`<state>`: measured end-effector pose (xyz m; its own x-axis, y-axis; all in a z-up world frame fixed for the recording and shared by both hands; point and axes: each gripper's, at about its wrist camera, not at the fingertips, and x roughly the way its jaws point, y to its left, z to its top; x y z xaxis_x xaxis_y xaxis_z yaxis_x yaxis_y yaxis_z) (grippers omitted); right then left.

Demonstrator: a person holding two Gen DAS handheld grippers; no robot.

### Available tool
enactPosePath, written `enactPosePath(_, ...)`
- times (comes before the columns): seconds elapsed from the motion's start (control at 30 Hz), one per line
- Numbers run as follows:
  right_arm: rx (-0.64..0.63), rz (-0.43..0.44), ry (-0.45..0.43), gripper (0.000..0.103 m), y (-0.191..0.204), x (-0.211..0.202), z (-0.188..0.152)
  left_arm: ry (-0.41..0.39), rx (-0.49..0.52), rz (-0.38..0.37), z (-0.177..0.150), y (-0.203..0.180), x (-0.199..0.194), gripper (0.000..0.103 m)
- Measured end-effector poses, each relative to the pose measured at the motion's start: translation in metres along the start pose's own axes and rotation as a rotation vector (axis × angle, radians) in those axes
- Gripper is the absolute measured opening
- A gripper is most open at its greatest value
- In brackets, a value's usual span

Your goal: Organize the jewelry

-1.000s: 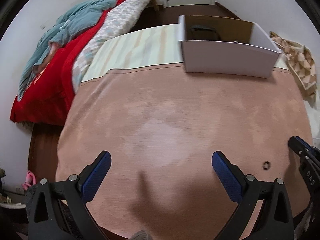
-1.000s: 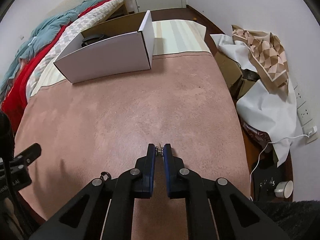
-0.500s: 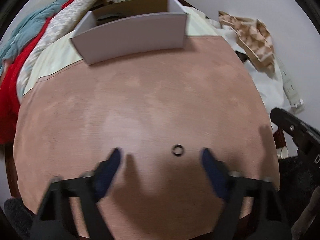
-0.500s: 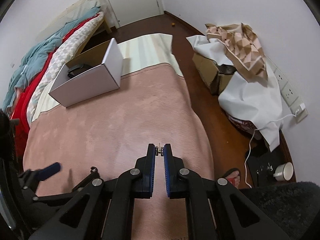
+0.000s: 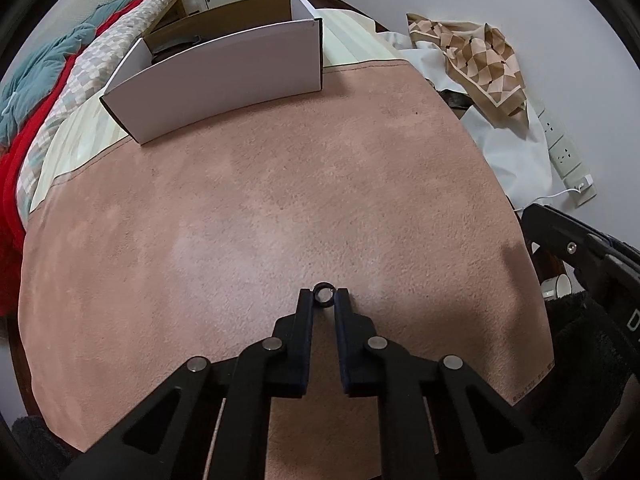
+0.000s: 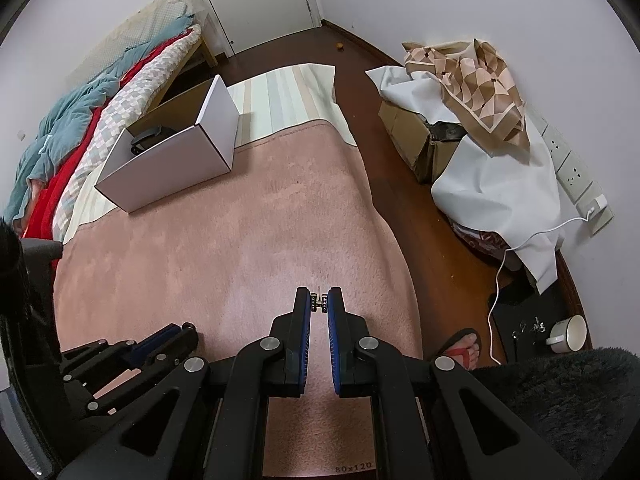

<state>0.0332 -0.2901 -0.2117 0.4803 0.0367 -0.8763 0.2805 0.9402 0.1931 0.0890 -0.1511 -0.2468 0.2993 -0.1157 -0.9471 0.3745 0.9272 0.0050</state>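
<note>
A pink blanket [image 5: 304, 184] covers the near part of the bed, and a white box [image 5: 224, 76] stands open on its far side, toward the left, with something dark inside that is too small to make out. That box looks like the place the jewelry is meant to go, though this is only a judgement from the task.

The change is on the left gripper [image 5: 324, 298]. A second ago it hung wide open over bare blanket, with the ring lying off to the right. It has since swung across to the ring, and its jaws have just been closing. Now they are clenched on the ring [image 5: 323, 295], a small dark band caught at the very tips, low and near on the blanket.

The right gripper [image 6: 319, 303] has not changed its grip: its jaws are clamped on a small metal piece [image 6: 319, 302], perhaps an earring, too tiny to name surely. It sits higher above the blanket than before.

So both grippers now hold a piece. What remains, as I judge it, is lifting the ring and carrying both to the box. The ring is pinched only at the tips, so it could slip.
</note>
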Motion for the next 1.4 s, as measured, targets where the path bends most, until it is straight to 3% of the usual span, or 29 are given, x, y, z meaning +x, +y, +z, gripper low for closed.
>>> enactPosePath(0.47,-0.006,0.024,-0.045,0.009,0.007,-0.021,0.008,-0.115,-0.027,-0.019,0.009,0.014,-0.043,0.001)
enactPosePath(0.73,-0.023,0.063,-0.099,0.009,0.026,-0.035,0.035,-0.161,-0.145,-0.091,0.015,0.064,-0.059,0.003)
enactPosePath(0.83,-0.024,0.066,-0.103,0.009,0.028,-0.035,0.037,-0.121,-0.201,-0.110,0.009,0.081,-0.047,0.011)
enactPosePath(0.9,-0.022,0.065,-0.097,0.009,0.028,-0.034,0.037,-0.083,-0.217,-0.123,0.006,0.082,-0.036,0.035)
enactPosePath(0.93,-0.017,0.065,-0.090,0.009,0.027,-0.032,0.036,-0.072,-0.221,-0.137,0.005,0.080,-0.032,0.038)
enactPosePath(1.07,-0.008,0.055,-0.067,0.009,0.024,-0.024,0.029,-0.039,-0.150,-0.166,0.006,0.047,-0.020,0.045)
enactPosePath(1.2,-0.002,0.038,-0.056,0.009,0.018,-0.019,0.025,0.008,-0.064,-0.120,0.007,0.016,-0.001,0.044)
enactPosePath(1.27,0.005,0.029,-0.059,0.009,0.014,-0.019,0.024,-0.012,-0.026,-0.077,0.005,0.007,0.000,0.045)
enactPosePath(1.37,0.017,0.019,-0.067,0.009,0.007,-0.020,0.026,-0.015,0.001,-0.054,0.005,0.001,0.002,0.041)
enactPosePath(1.4,0.021,0.015,-0.069,0.009,0.006,-0.020,0.026,-0.023,0.007,-0.046,0.005,0.001,0.001,0.031)
